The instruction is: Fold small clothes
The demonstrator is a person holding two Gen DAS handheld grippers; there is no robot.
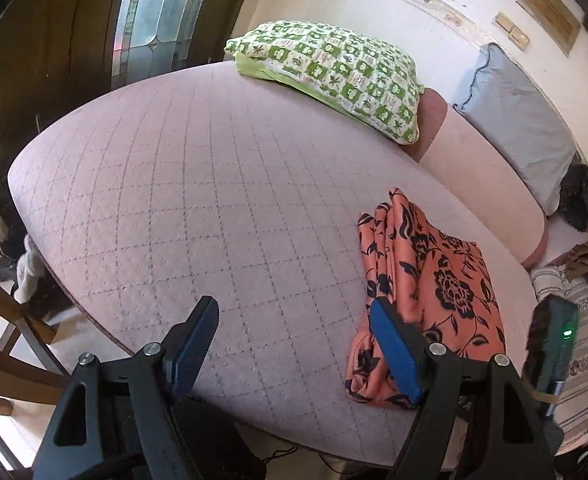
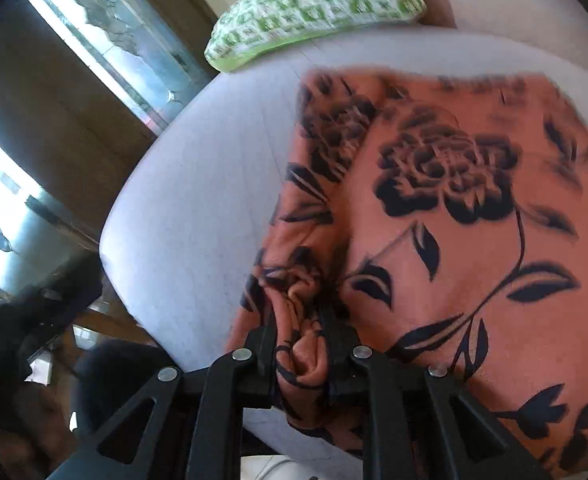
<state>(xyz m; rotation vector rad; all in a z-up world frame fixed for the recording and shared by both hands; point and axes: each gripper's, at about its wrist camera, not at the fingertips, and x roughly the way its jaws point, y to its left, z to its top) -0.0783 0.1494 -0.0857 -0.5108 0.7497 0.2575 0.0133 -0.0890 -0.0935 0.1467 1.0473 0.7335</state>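
An orange garment with a black flower print (image 1: 433, 280) lies loosely folded near the front right of a quilted pale pink mattress (image 1: 174, 180). My left gripper (image 1: 294, 304) is open and wide above the mattress, with nothing between its blue pads; its right finger (image 1: 393, 348) stands over the garment's left edge. In the right wrist view the garment (image 2: 453, 200) fills the right half. My right gripper (image 2: 299, 316) is shut narrowly on a bunched fold at the garment's near edge.
A green-and-white patterned pillow (image 1: 333, 72) and a grey pillow (image 1: 513, 120) lie at the far side by the wall. Striped cloth (image 1: 585, 360) and dark items (image 1: 581, 200) sit at the right. Wooden furniture (image 1: 14, 320) stands beyond the mattress's left edge.
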